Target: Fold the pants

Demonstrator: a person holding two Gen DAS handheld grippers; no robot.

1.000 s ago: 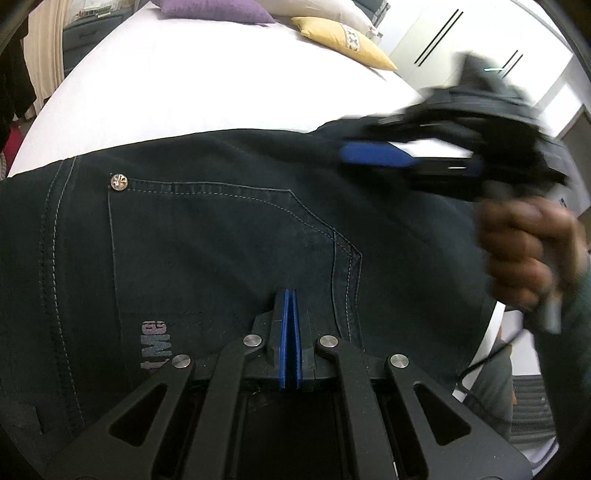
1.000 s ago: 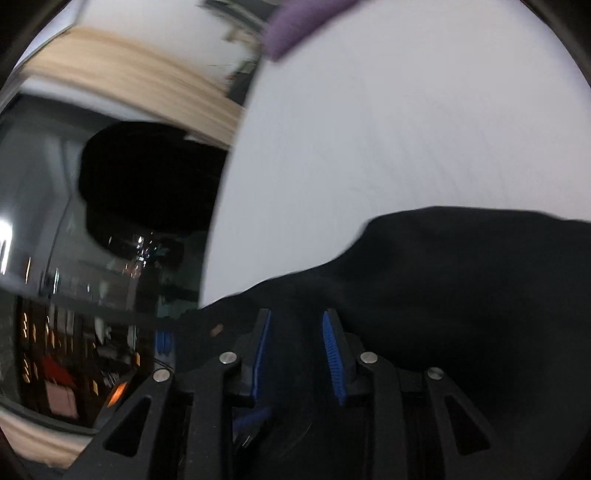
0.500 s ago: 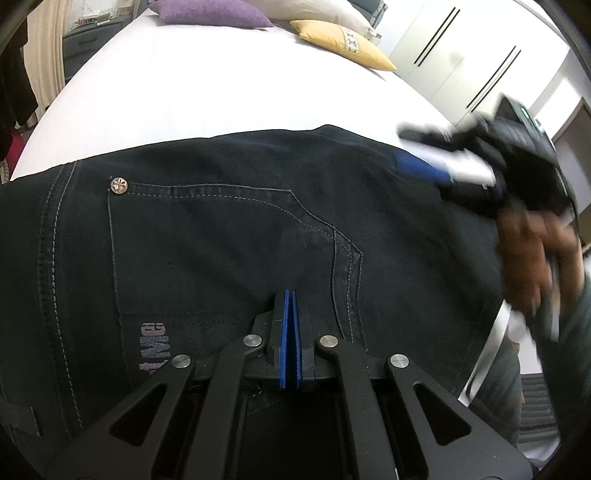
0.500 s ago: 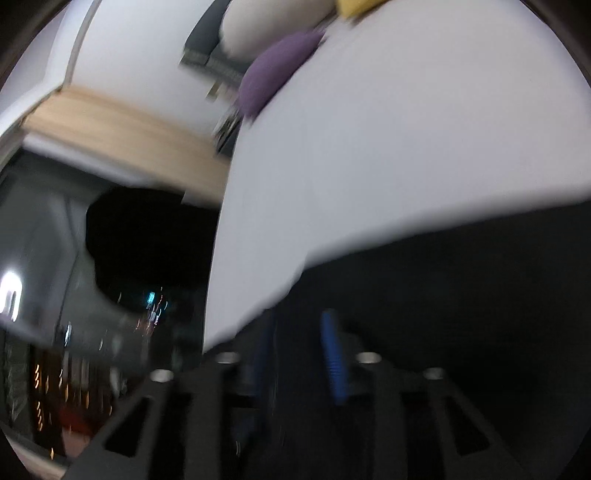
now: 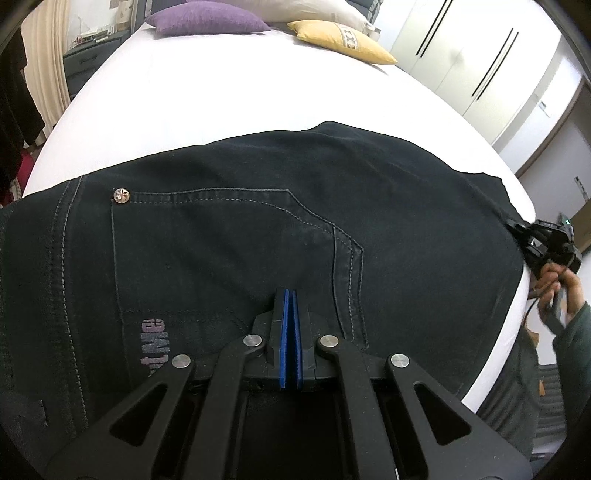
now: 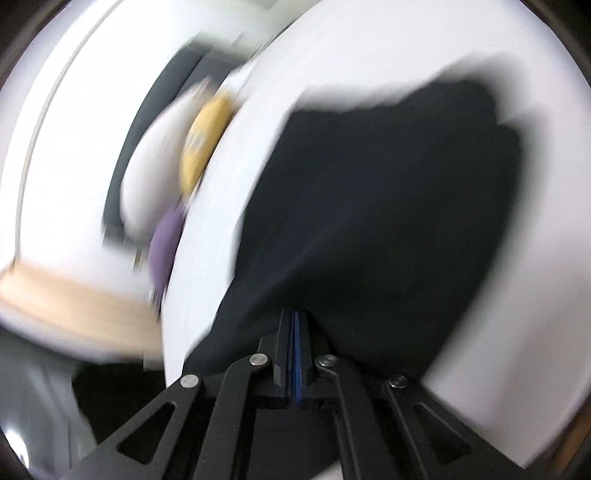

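Lying across the bed (image 5: 192, 110): black pants (image 5: 258, 229), back pocket up, covering the near part of the white sheet.
Pillows: purple pillow (image 5: 210, 18) at 11 o'clock, yellow pillow (image 5: 340, 40) at 12 to 1 o'clock, at the bed's far end.
Left gripper (image 5: 290, 325): tilted steeply down over the pocket; blue fingers (image 5: 283, 332) pressed together, fabric edge hidden below them, so a grip cannot be told.
Right gripper (image 6: 298, 350): at 3 o'clock in the left view, at the pants' edge, held by a hand (image 5: 557, 280); fingers closed, dark cloth pulled taut from the tips.
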